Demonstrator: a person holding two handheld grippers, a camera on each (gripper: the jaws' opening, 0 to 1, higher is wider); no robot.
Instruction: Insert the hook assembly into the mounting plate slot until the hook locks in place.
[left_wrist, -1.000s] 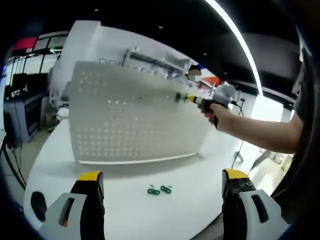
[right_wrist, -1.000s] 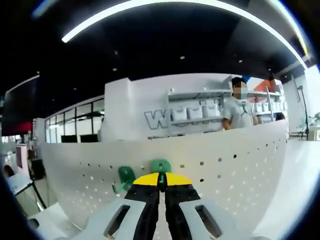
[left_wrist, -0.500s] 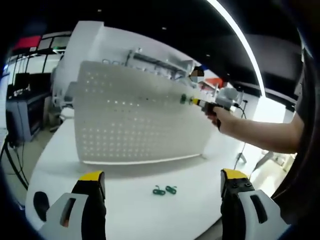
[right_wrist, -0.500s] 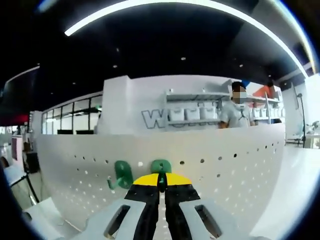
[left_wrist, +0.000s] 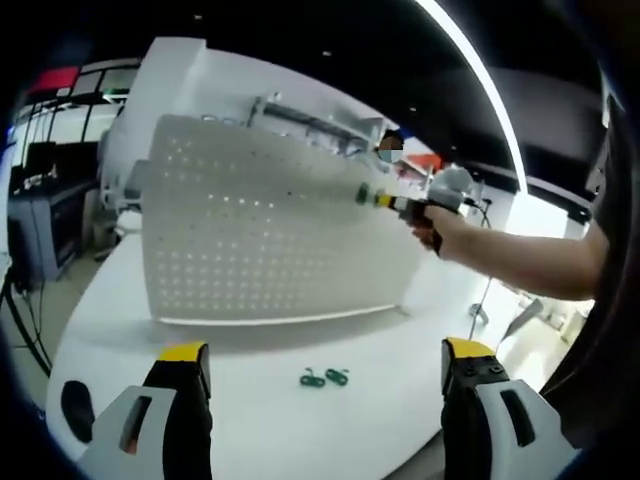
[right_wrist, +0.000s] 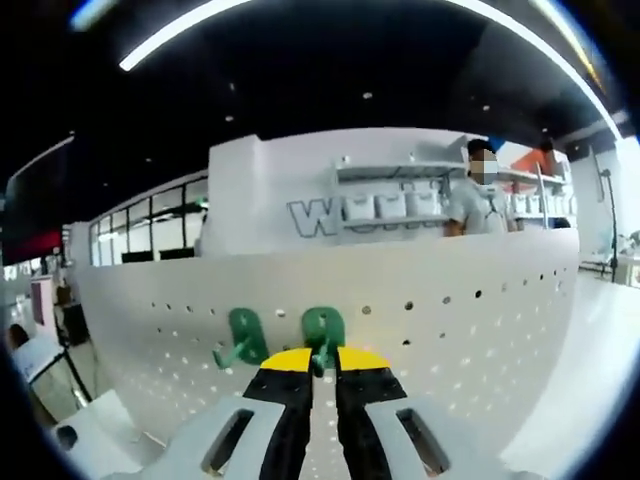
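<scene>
A white pegboard (left_wrist: 270, 240) stands upright on the table. My right gripper (right_wrist: 318, 358) is up at the board's top row (right_wrist: 450, 300), jaws nearly together with a narrow slit, shut on the stem of a green hook (right_wrist: 322, 326) whose plate lies against the holes. A second green hook (right_wrist: 243, 336) hangs on the board just left of it. In the left gripper view a hand holds that right gripper (left_wrist: 392, 201) with its green hook (left_wrist: 362, 194) at the board's upper right. My left gripper (left_wrist: 326, 352) is open, low over the table, and two loose green hooks (left_wrist: 322, 378) lie beyond it.
The white table (left_wrist: 250, 410) runs round in front of the board, with a dark object (left_wrist: 75, 410) at its left edge. The person's forearm (left_wrist: 530, 265) crosses from the right. Behind the board are shelves and another person (right_wrist: 478, 200).
The held hook now sits higher and flatter against the board, with more of its plate showing. The slit between the right jaws is a little wider. The left gripper stays open.
</scene>
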